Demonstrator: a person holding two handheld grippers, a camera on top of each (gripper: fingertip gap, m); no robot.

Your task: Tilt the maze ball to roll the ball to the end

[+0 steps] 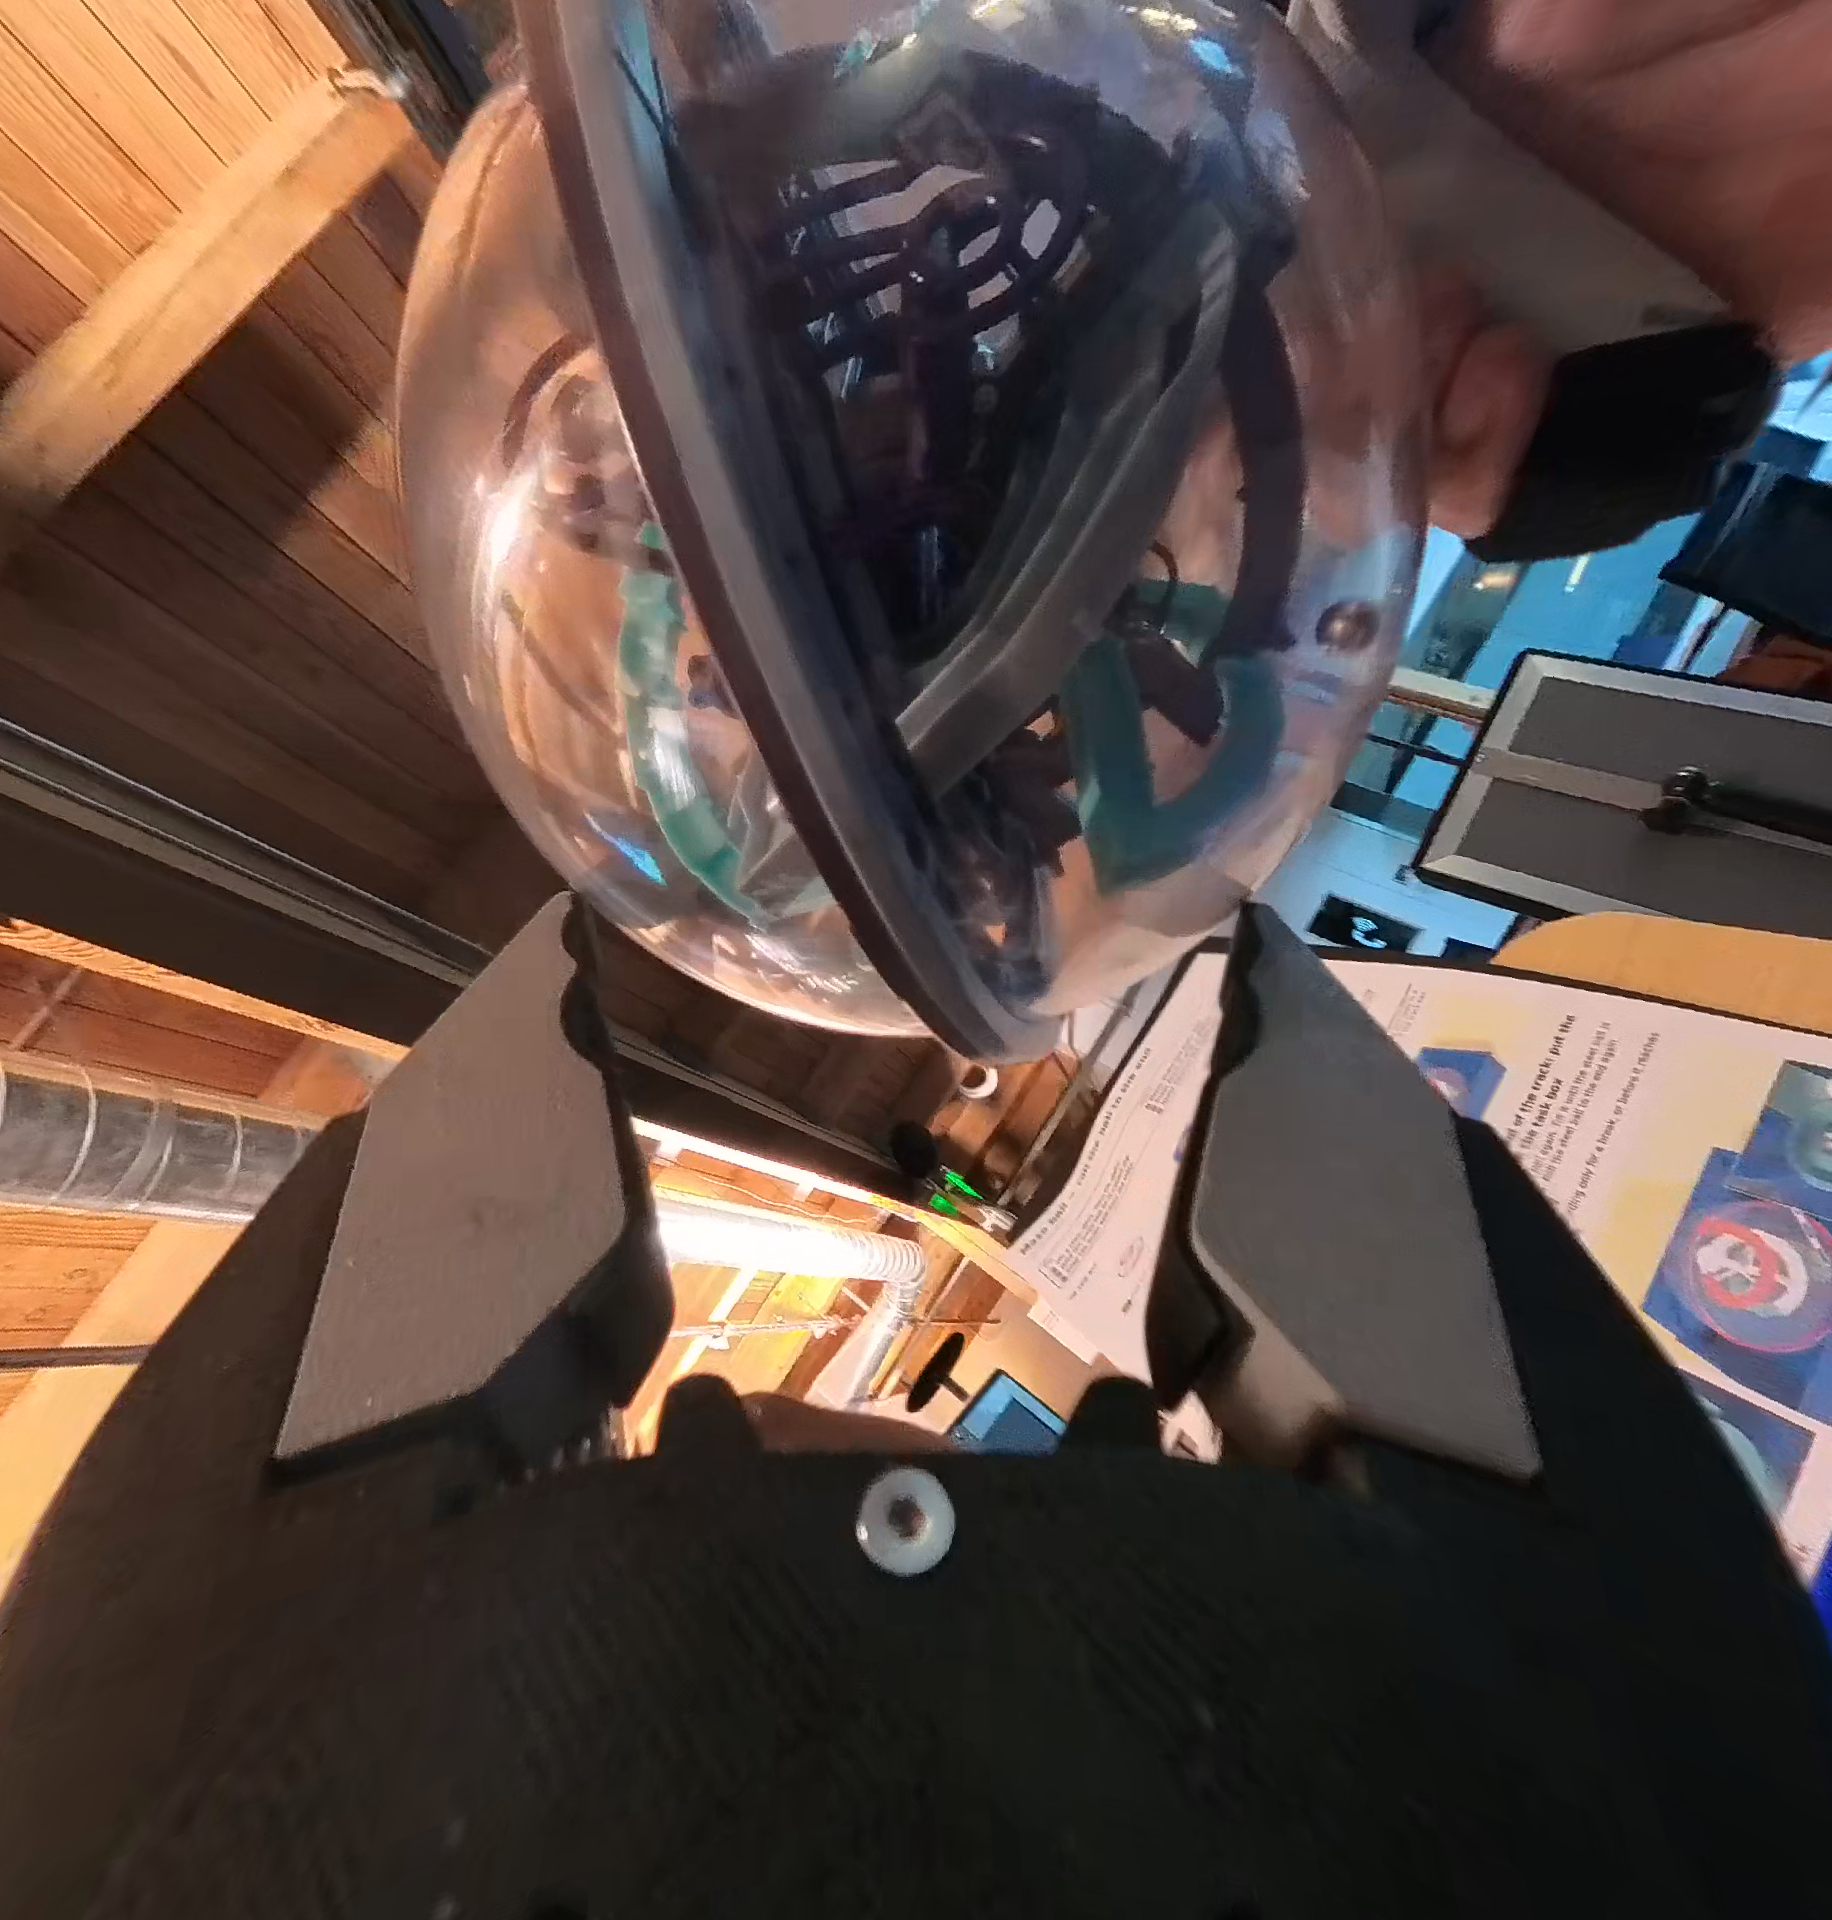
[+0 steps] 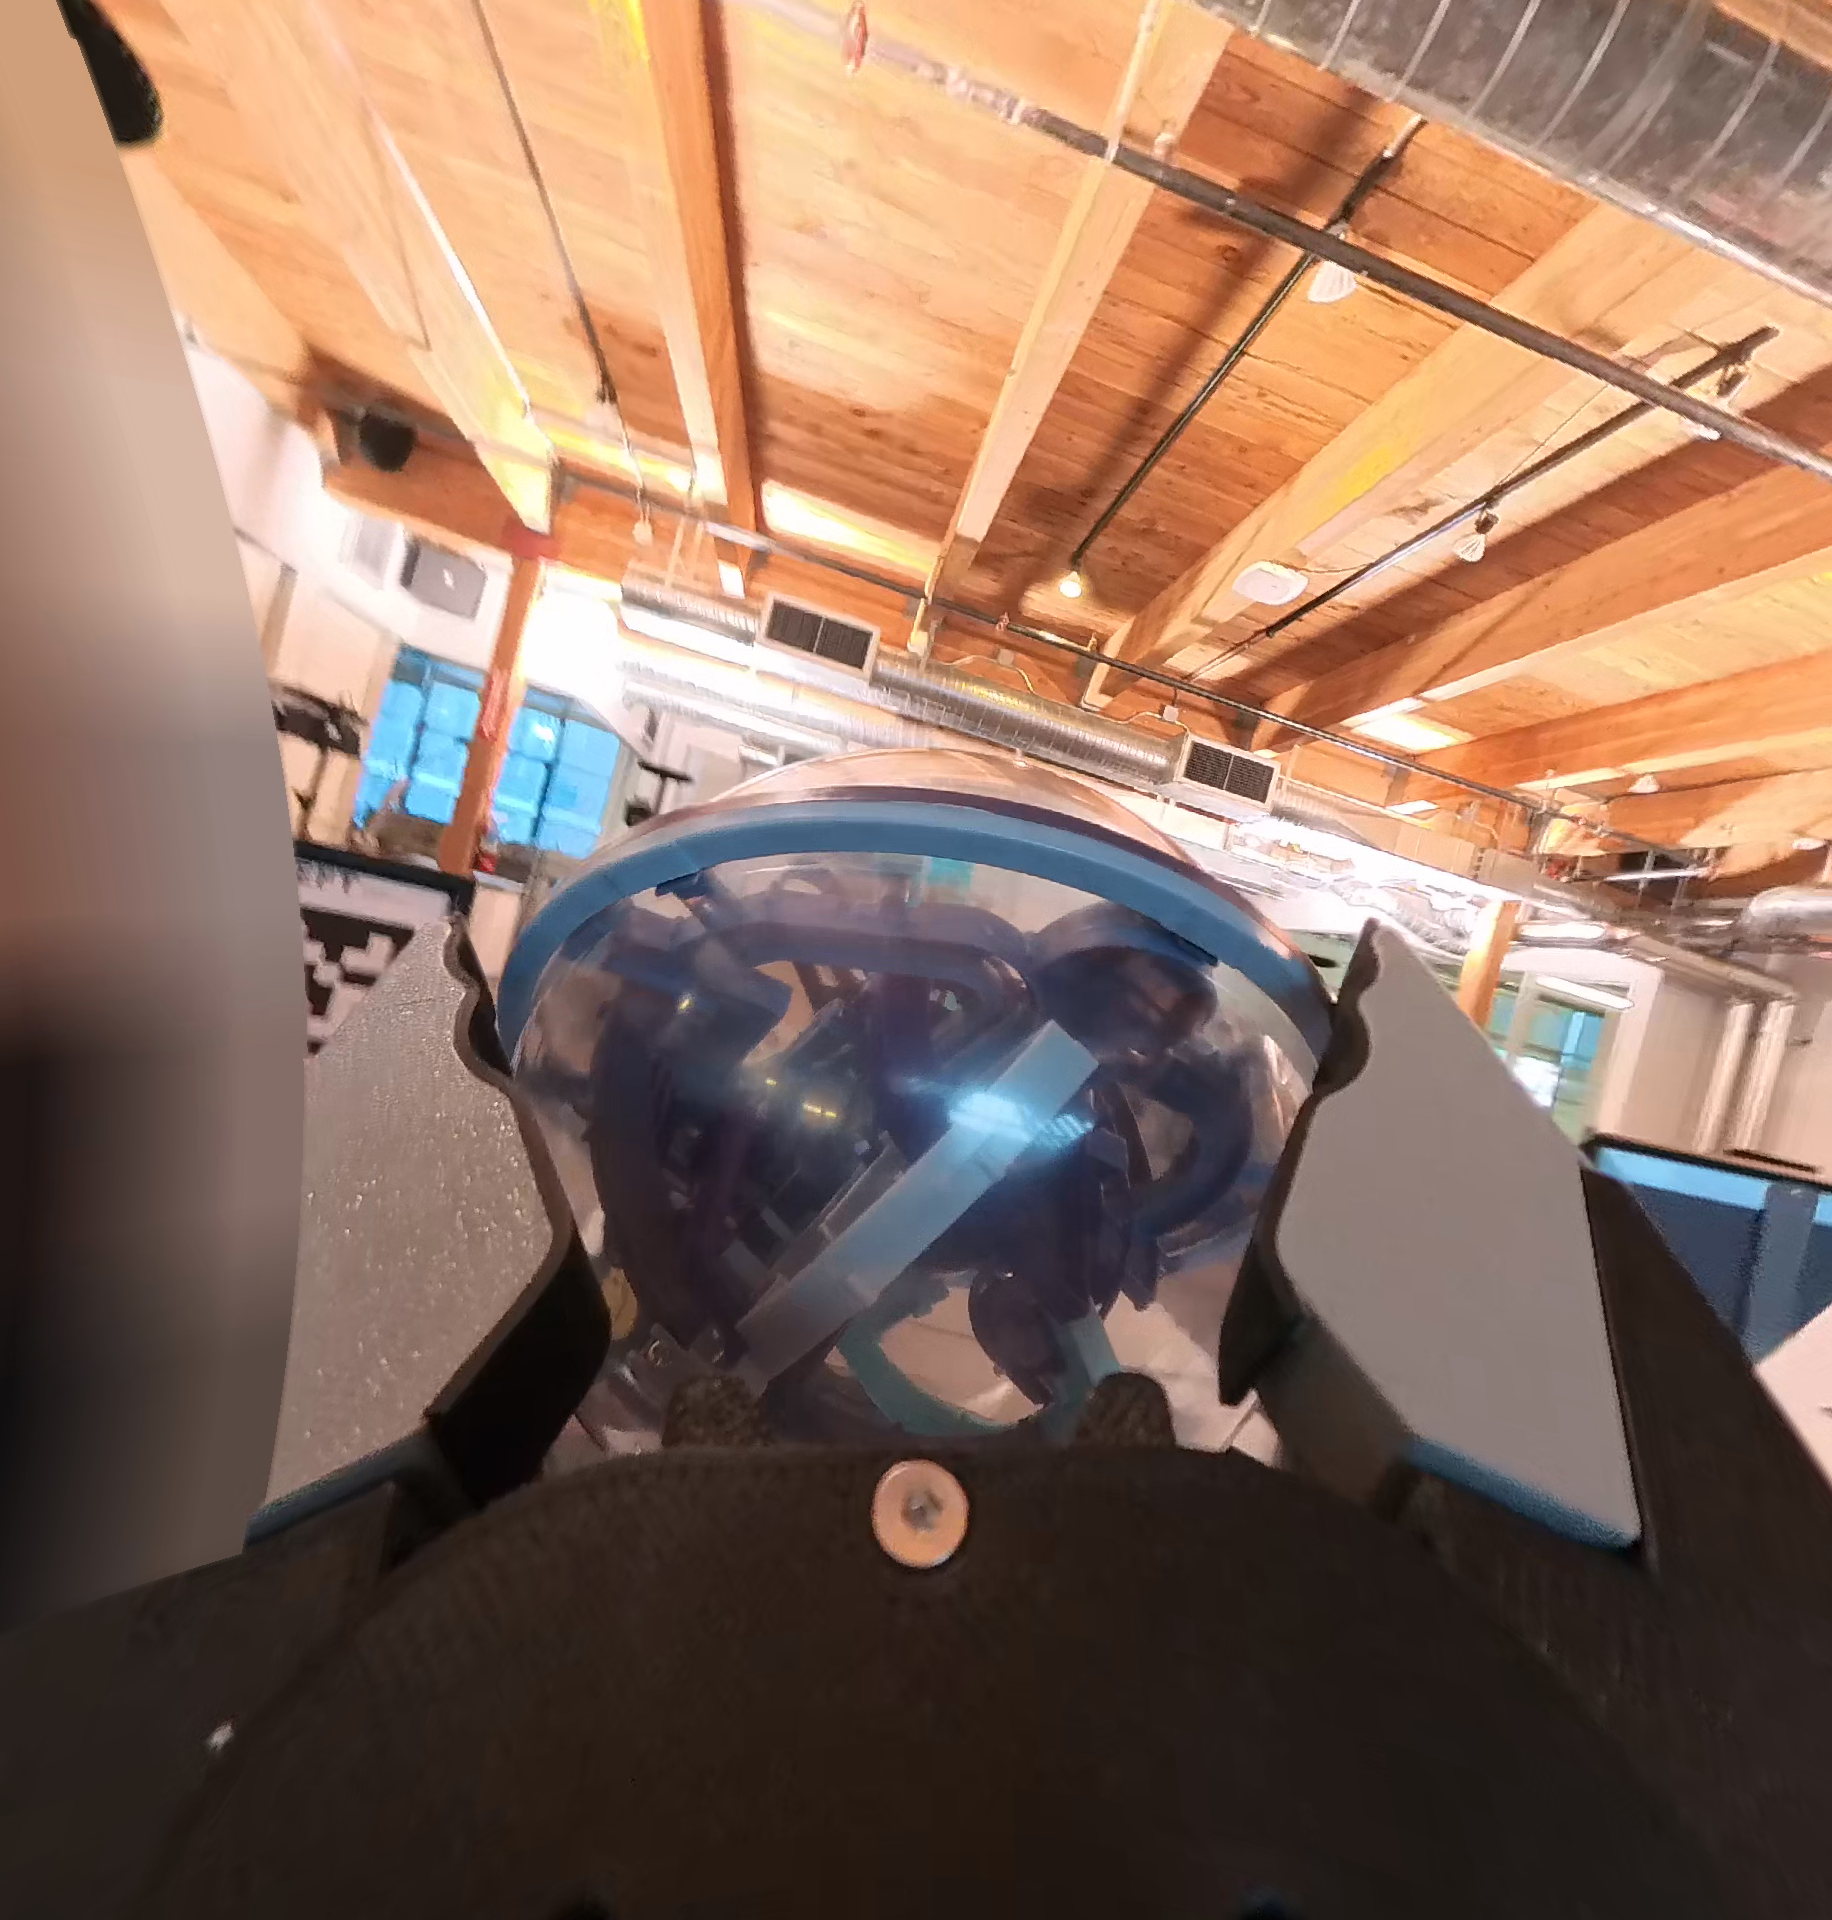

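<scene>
The maze ball [image 2: 912, 1091] fills the right tongs [image 2: 907, 997]; open air lies between the left tongs [image 1: 907, 935].

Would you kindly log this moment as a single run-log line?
maze ball: held aloft, tilted | right tongs: clamped on its sides | left tongs: wide, fingertips at its underside | hand: on right tongs

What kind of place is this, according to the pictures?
Probably a converted industrial loft used as a workspace or lab: a timber beam ceiling, exposed metal ducting and large windows. An instruction sheet lies on a table.
</scene>
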